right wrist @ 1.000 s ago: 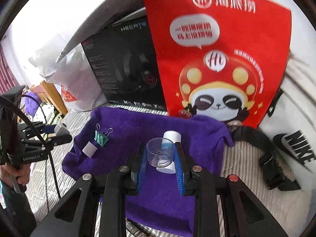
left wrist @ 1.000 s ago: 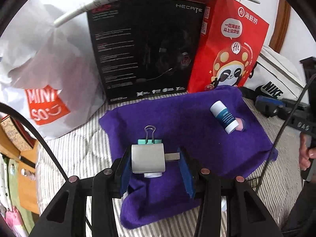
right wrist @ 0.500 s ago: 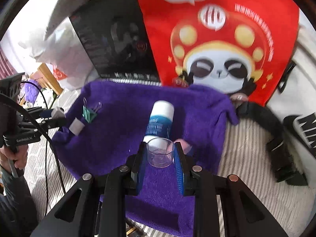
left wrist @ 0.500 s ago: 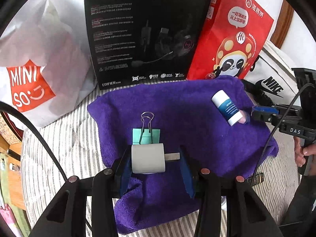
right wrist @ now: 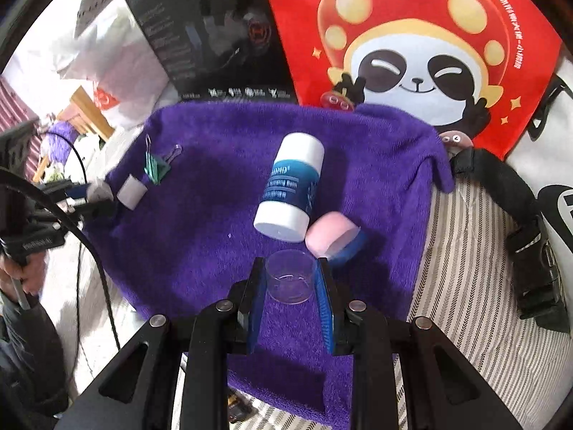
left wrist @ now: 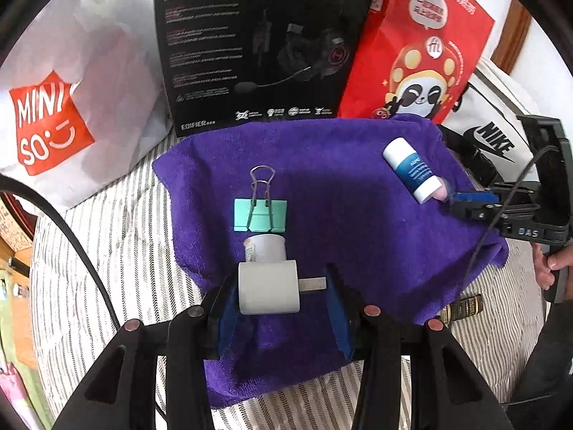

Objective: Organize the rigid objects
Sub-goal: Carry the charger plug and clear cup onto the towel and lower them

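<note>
My left gripper (left wrist: 283,292) is shut on a white plug adapter (left wrist: 268,286), its metal prong against the right pad, low over the purple towel (left wrist: 351,222). Just ahead lie a small white jar (left wrist: 266,248) and a green binder clip (left wrist: 260,214). My right gripper (right wrist: 289,283) is shut on a clear plastic cup (right wrist: 289,279) above the towel (right wrist: 200,215). In front of it lie a blue-and-white bottle (right wrist: 290,190) on its side and a pink eraser (right wrist: 331,233). The bottle also shows in the left wrist view (left wrist: 412,170).
A black headset box (left wrist: 258,43), a red panda bag (left wrist: 422,50), a white Miniso bag (left wrist: 61,107) and a white Nike bag (left wrist: 490,136) stand behind the towel. A black strap with buckle (right wrist: 530,251) lies on the striped bedding at right.
Both grippers have dropped lower and come closer to the towel. The white jar now shows ahead of the adapter. The cup has come down beside the bottle and eraser.
</note>
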The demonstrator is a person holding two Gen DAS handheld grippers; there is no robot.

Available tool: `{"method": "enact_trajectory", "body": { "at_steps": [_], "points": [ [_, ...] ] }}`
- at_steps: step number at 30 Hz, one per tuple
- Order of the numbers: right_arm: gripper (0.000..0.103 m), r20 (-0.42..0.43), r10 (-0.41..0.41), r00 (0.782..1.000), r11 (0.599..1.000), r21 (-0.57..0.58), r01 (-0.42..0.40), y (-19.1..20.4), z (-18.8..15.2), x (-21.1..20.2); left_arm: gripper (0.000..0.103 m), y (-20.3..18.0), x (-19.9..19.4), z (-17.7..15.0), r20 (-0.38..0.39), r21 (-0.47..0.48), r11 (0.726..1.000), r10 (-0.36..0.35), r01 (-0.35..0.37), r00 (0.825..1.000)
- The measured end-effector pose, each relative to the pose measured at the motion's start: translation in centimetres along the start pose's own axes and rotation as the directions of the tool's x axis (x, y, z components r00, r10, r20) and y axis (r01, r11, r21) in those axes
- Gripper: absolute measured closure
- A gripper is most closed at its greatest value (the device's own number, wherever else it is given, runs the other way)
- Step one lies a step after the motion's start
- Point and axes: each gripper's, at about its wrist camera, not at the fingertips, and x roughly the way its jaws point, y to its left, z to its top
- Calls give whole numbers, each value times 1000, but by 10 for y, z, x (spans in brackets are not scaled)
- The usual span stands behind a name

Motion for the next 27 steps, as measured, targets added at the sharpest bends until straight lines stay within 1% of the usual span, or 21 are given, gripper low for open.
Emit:
{"method": "enact_trajectory", "body": {
  "at_steps": [3, 6, 15, 23, 27],
  "points": [
    [76, -15, -13, 1000, 1000, 1, 13, -1, -1, 5, 61, -4, 0, -1, -6, 16, 1000, 17, -17, 1000],
    [76, -20, -35, 999, 999, -7, 34, -1, -2, 8, 61, -6, -1, -2, -7, 11, 1000, 4, -4, 1000],
    [76, -39, -79, 996, 997, -26, 78, -2, -5, 17, 61, -9, 4, -14, -30, 13, 1000, 12, -12, 999],
    [76, -53, -73, 996, 996, -49, 70, 0, -8, 21, 61, -7, 9, -18, -51, 10, 999, 31, -31, 998],
    [75, -54, -68, 996, 996, -54, 65, 0, -8, 21, 61, -5, 11, -18, -63, -1, 1000, 29, -29, 998]
  ]
}}
